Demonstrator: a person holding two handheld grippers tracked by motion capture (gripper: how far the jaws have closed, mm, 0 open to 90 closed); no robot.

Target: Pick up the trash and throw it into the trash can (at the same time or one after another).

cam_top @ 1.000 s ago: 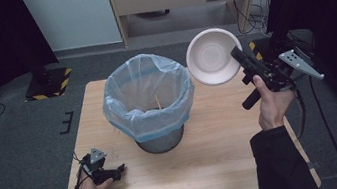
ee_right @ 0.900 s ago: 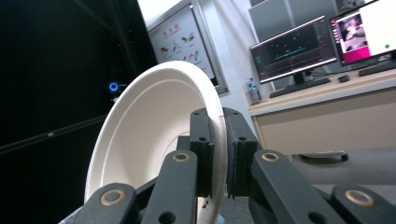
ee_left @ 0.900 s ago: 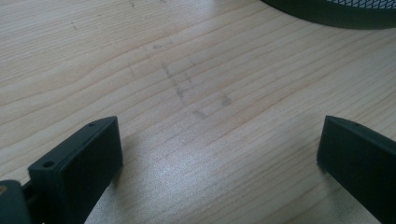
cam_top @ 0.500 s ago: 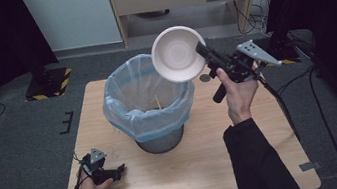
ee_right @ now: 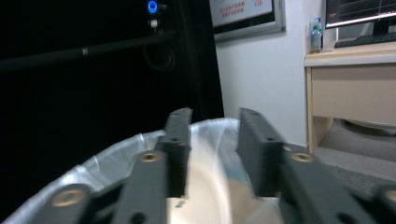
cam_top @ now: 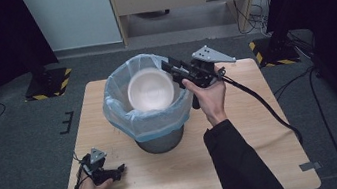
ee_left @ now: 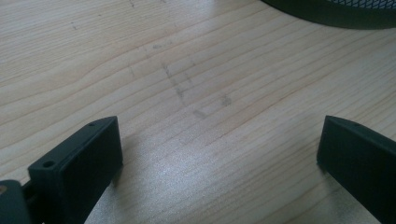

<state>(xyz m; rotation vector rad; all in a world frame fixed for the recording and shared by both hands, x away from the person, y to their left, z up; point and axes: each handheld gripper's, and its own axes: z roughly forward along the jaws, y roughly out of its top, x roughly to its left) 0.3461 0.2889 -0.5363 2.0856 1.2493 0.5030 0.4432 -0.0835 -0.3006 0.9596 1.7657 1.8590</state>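
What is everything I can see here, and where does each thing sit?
Bowl: one, white, inside the bin's mouth, just off the right claw's tips.
Bin: one, dark, lined with a pale blue bag, mid-table.
Table: one, light wood, on grey floor.
Striped bases: two, black and yellow, behind the table.
Left claw: one, black, open, resting near the table's front left corner.
Right claw: one, black, jaws just opened, over the bin's rim.

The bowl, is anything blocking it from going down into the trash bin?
Nothing visible. The white bowl is already inside the bin's open, bag-lined mouth, beside the right claw, whose jaws have just been opening and look apart from it.
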